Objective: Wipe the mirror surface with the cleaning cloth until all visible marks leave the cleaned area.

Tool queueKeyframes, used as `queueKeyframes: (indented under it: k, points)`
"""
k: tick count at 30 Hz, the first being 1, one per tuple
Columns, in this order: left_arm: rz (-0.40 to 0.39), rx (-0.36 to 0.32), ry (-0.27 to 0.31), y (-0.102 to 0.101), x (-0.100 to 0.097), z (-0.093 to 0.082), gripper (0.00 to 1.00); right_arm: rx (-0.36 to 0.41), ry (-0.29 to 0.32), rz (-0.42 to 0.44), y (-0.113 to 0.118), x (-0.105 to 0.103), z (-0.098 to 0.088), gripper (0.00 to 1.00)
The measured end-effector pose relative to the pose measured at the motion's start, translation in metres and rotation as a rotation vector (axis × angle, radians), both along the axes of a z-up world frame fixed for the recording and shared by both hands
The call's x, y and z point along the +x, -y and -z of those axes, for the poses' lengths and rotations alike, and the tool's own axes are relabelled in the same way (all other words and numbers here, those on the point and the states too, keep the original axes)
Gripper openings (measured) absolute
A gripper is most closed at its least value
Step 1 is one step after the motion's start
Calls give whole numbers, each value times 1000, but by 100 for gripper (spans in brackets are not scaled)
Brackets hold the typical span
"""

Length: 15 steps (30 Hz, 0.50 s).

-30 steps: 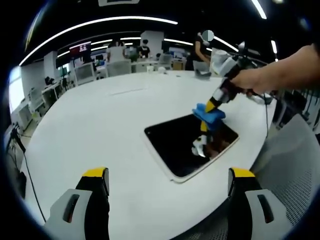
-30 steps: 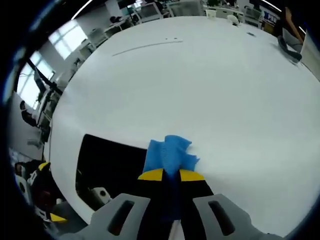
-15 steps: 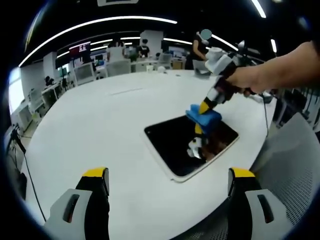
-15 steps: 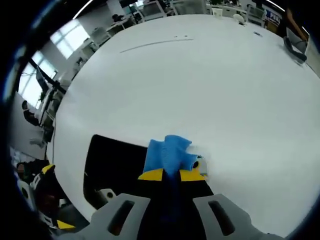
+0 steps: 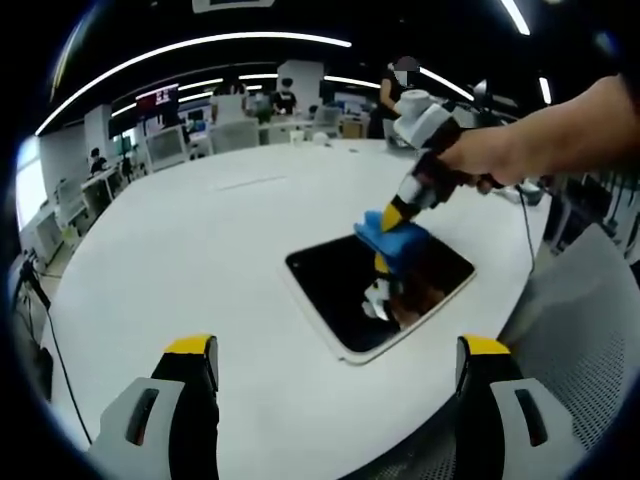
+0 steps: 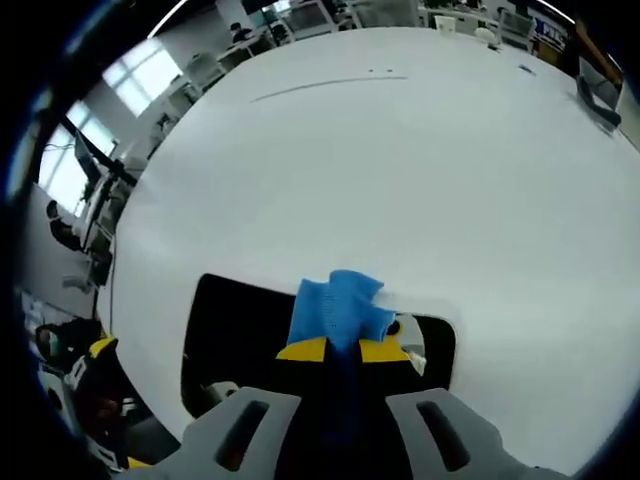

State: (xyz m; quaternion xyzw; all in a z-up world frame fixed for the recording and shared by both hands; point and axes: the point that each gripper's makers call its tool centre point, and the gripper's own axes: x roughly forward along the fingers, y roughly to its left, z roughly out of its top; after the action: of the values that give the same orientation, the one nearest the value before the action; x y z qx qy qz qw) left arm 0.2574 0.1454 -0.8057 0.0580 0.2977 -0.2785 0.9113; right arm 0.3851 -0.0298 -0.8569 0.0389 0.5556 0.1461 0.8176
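The right gripper (image 6: 342, 352) is clamped on a crumpled blue cleaning cloth (image 6: 338, 308), pressing it on the dark, glossy rectangular mirror (image 5: 350, 285) near its 12 o'clock edge. The mirror lies flat on a smooth round white table (image 5: 180, 260), at 3 o'clock in the left gripper view. The left gripper (image 5: 335, 350) hangs spread, empty. Open-plan office with ceiling light strips (image 5: 190, 45) behind.

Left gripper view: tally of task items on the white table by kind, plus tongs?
Mirror: 1
Blue cleaning cloth: 1
Tongs: 2, the left tongs open, the right tongs shut on the cloth
Total: 4, on the white table
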Motion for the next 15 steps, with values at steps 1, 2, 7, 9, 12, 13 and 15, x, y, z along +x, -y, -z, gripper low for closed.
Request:
queueKeyframes:
  k: [1, 2, 7, 9, 12, 13, 15]
  points:
    - [0, 0, 1, 0, 0, 0, 99, -2, 2, -5, -2, 1, 0, 4]
    - [1, 0, 0, 0, 0, 0, 99, 0, 2, -9, -5, 1, 0, 4]
    - [2, -1, -1, 0, 0, 1, 99, 10, -3, -6, -13, 3, 1, 4]
    - [2, -1, -2, 0, 1, 1, 99, 16, -6, -2, -16, 3, 0, 4]
    - [3, -2, -3, 0, 0, 2, 99, 19, -7, 0, -20, 2, -1, 4]
    - [4, -1, -3, 0, 1, 2, 99, 20, -7, 0, -22, 1, -1, 4]
    - [5, 0, -4, 0, 0, 3, 99, 24, -9, -1, -26, 2, -1, 4]
